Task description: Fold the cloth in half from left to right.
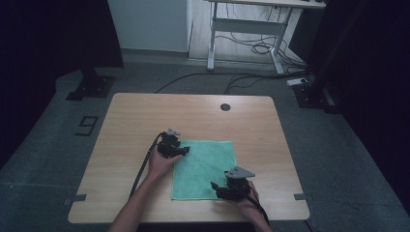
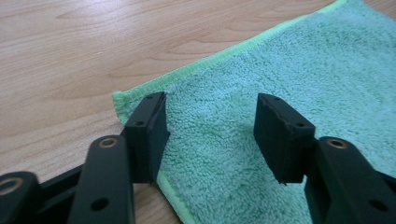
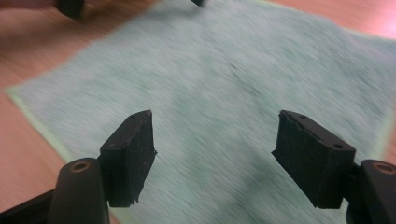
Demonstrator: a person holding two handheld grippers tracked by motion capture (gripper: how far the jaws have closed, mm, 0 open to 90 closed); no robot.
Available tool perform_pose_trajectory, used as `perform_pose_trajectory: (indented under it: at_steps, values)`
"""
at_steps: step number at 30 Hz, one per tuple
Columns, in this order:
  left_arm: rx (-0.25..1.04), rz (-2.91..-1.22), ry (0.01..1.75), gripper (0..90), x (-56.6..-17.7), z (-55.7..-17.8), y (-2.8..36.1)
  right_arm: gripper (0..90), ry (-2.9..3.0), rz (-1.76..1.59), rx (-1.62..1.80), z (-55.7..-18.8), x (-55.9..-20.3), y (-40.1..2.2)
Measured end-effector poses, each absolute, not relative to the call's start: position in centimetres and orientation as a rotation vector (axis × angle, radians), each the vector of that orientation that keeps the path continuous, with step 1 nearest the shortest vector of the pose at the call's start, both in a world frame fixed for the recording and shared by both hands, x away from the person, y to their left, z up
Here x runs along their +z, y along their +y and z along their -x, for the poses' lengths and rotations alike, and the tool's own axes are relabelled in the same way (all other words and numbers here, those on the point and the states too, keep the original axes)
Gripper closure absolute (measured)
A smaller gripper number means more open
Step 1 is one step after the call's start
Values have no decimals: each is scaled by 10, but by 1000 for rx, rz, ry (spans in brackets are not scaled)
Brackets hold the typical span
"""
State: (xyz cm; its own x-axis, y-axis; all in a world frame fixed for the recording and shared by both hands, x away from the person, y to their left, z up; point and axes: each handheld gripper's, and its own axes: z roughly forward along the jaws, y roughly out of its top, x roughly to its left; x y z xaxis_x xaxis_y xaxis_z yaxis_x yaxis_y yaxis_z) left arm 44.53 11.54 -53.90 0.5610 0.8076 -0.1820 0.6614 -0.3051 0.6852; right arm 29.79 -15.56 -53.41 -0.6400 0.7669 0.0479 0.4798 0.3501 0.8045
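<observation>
A green terry towel (image 1: pixel 205 169) lies flat on the wooden table (image 1: pixel 145 116). My left gripper (image 1: pixel 183 151) is at the towel's far left corner, and its jaws stand open. In the left gripper view the left gripper (image 2: pixel 210 135) hangs just over the towel (image 2: pixel 289 60), close to its hemmed corner (image 2: pixel 119 98), with nothing between the pads. My right gripper (image 1: pixel 217 188) is at the towel's near right part. In the right gripper view the right gripper (image 3: pixel 212 154) is open above the blurred towel (image 3: pixel 224 70), and its pads are bare.
A round cable hole (image 1: pixel 225 107) sits near the table's far edge. Beyond the table stand a white desk frame (image 1: pixel 246 29) with loose cables on the floor and two dark stand bases (image 1: pixel 92 87). Bare wood surrounds the towel on all sides.
</observation>
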Motion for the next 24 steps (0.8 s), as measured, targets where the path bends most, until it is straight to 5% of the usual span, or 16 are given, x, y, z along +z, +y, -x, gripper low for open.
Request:
perform_pose_trajectory:
  at_steps: [24]
  values:
    - [296, -1985, 1194, 392, -519, -446, 158, 277, 2406, -899, 1346, -303, -530, -80]
